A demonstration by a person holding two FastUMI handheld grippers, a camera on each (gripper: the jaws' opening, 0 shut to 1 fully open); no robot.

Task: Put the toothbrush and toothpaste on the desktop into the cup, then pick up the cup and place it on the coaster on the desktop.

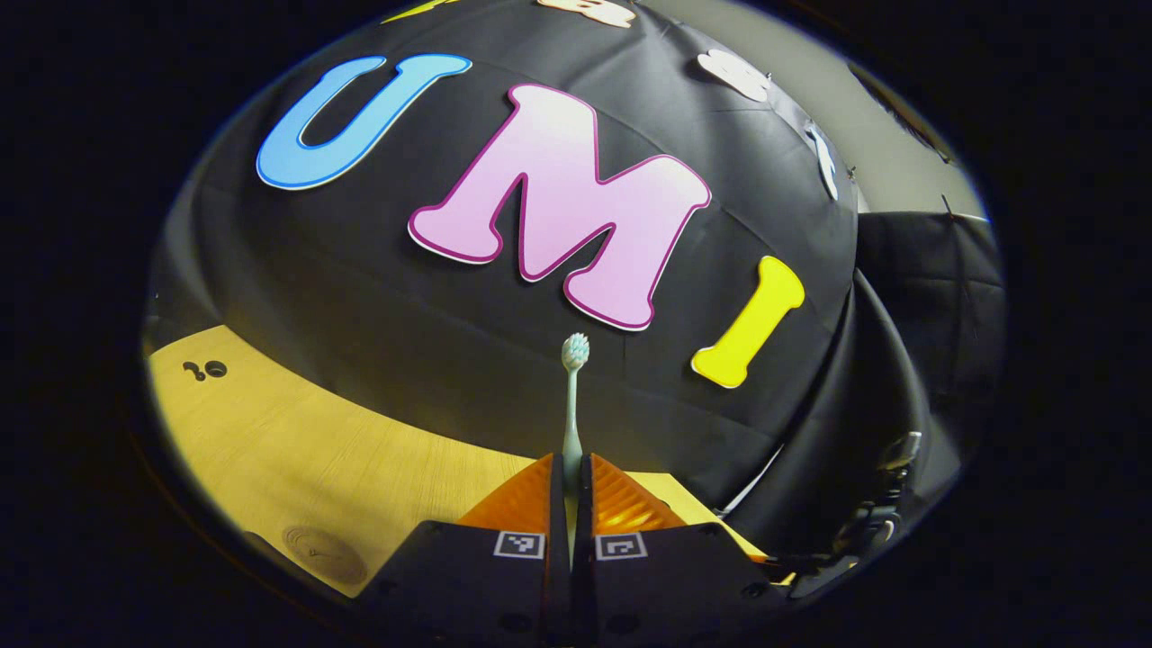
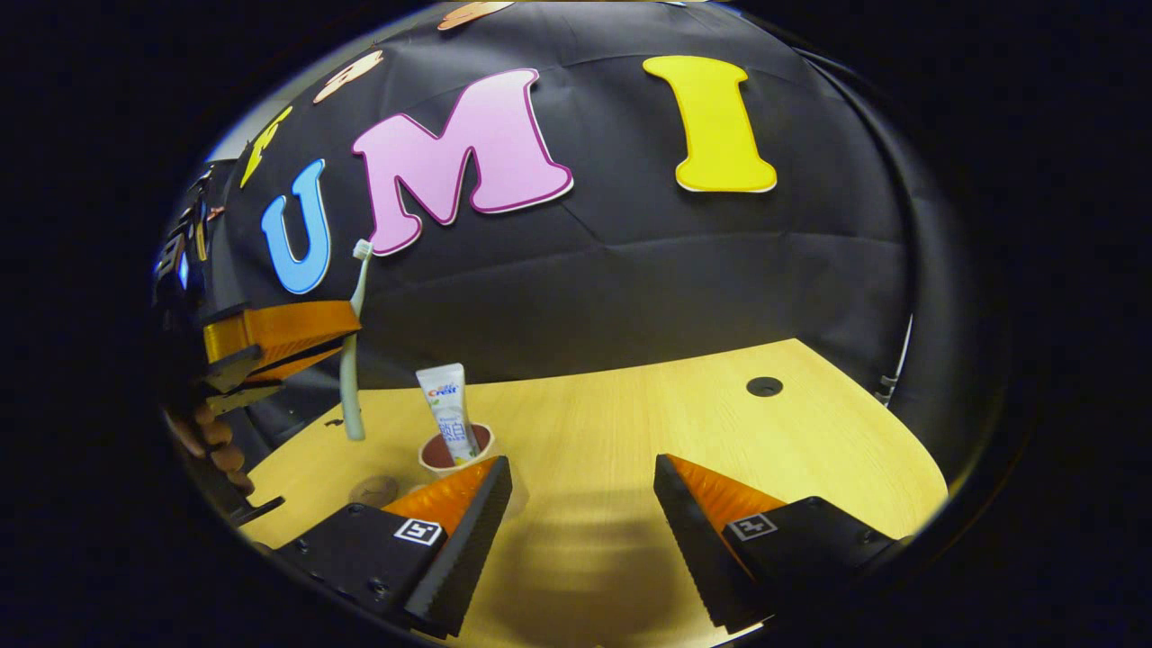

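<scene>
We see the left gripper (image 1: 571, 504) clenched on the toothbrush (image 1: 572, 396), both fingers pressing its handle, bristle head pointing up. In the right gripper view that gripper (image 2: 346, 342) holds the toothbrush (image 2: 351, 378) upright above the wooden desktop (image 2: 630, 423), left of the cup (image 2: 450, 454). The toothpaste (image 2: 447, 405) stands tilted in the cup. The coaster (image 2: 373, 490) lies just left of the cup. The right gripper (image 2: 580, 504) is released, fingers wide apart, near the cup.
</scene>
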